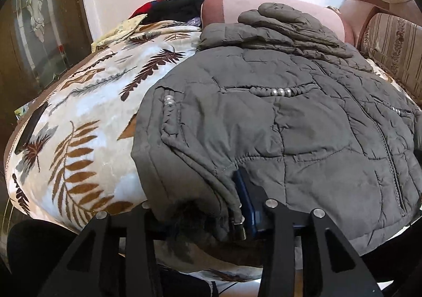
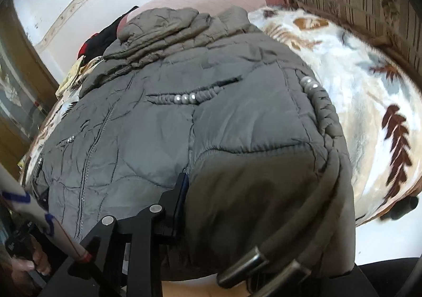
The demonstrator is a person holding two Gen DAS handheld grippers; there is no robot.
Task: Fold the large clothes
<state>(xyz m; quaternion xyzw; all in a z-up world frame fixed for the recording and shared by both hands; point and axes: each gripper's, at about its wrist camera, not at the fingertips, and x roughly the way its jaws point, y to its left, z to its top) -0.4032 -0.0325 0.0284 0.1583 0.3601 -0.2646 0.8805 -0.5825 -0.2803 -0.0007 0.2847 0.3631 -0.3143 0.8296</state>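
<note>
The right tongs (image 2: pixel 184 186) press into the near hem of a grey quilted jacket (image 2: pixel 184 117), one blue-padded finger (image 2: pixel 182 191) showing against the fabric, the other hidden under a fold. Right of the tongs, two drawcords with metal ends (image 2: pixel 258 262) hang off the hem. Beyond the tongs, a folded sleeve (image 2: pixel 168 25) lies across the jacket's far end. A leaf-patterned blanket (image 2: pixel 369 102) spreads to the right, with a striped cushion (image 2: pixel 369 1) behind it.
</note>
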